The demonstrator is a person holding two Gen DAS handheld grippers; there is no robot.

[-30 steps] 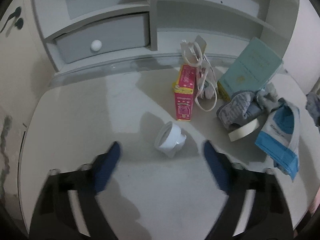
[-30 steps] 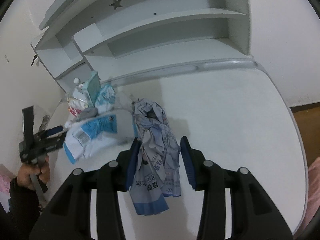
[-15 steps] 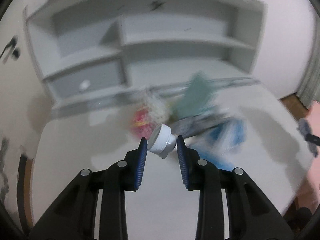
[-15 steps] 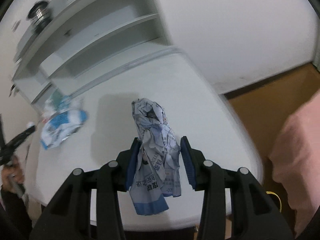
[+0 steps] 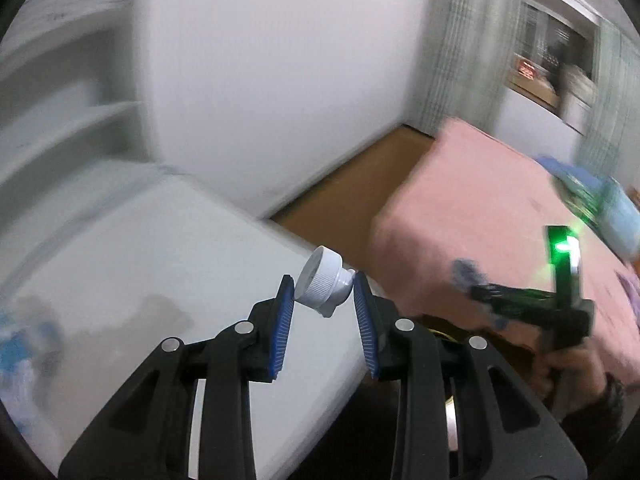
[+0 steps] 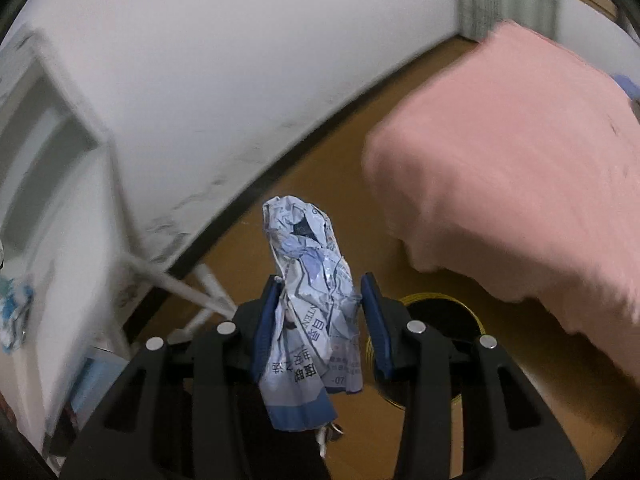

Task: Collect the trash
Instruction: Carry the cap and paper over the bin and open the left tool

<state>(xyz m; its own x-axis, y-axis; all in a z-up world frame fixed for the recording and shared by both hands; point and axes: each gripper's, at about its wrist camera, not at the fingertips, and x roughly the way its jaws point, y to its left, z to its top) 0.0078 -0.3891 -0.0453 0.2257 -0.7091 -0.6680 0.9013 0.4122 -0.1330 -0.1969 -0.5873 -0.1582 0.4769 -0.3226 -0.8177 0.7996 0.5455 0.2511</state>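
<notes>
My left gripper (image 5: 323, 286) is shut on a white ribbed bottle cap (image 5: 322, 287) and holds it in the air above the right edge of the white desk (image 5: 168, 264). My right gripper (image 6: 318, 292) is shut on a crumpled blue-and-white wrapper (image 6: 310, 280) and holds it above the wooden floor. A round bin with a yellow rim and dark inside (image 6: 436, 320) stands on the floor just beyond and right of the right gripper. The right gripper also shows in the left wrist view (image 5: 532, 300), off the desk's edge.
A bed with a pink cover (image 6: 520, 184) stands at the right, also seen in the left wrist view (image 5: 480, 200). The white wall (image 6: 240, 80) and desk legs (image 6: 200, 288) are at the left. Blurred blue-and-white trash (image 5: 20, 344) lies on the desk.
My left gripper closed on the bottle cap, lifted it and swung right past the desk's edge. My right gripper carried the wrapper off the desk to above the floor near the bin.
</notes>
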